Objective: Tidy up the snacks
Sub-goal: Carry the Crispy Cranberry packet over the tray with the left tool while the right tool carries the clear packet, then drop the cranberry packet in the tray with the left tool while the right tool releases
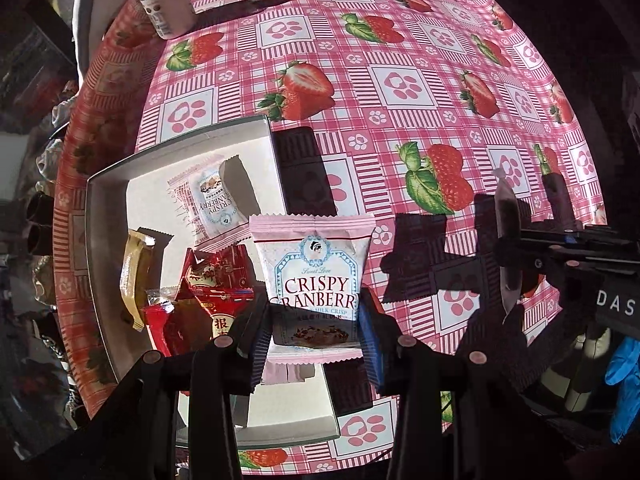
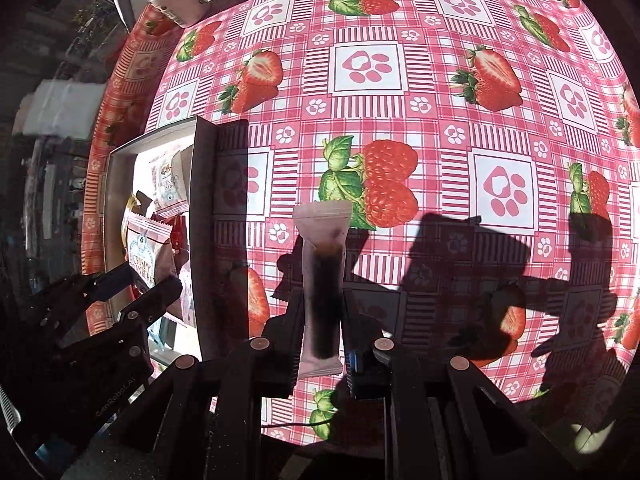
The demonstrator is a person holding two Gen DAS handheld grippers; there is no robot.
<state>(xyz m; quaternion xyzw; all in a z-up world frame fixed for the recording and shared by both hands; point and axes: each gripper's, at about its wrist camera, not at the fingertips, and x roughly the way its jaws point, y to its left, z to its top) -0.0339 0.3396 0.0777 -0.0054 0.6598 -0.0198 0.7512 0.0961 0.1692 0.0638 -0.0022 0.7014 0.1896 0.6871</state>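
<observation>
Holding a cranberry crisp packet (image 1: 316,276) clamped by its lower half, the left gripper (image 1: 314,340) hangs over the near right edge of the white box (image 1: 256,124), which sits toward the left side of the strawberry tablecloth (image 1: 400,80). Inside the box already lie a second cranberry packet (image 1: 212,200), a gold wrapper (image 1: 134,276) and red packets (image 1: 208,292), so the free room looks to be toward the box's far end. To the right, well clear of the box, the right gripper (image 2: 322,344) is pressed shut on a slim stick sachet (image 2: 322,276) with a dark filling, its long axis running straight out along the fingers. Judging by this, the box lies to the left of the sachet, and the left gripper is far the nearer. It could drop its packet almost where it hangs, while the right hand must carry the sachet leftward over the box wall (image 2: 198,220) first. A white bottle (image 1: 164,0) stands at the table's far left edge.
</observation>
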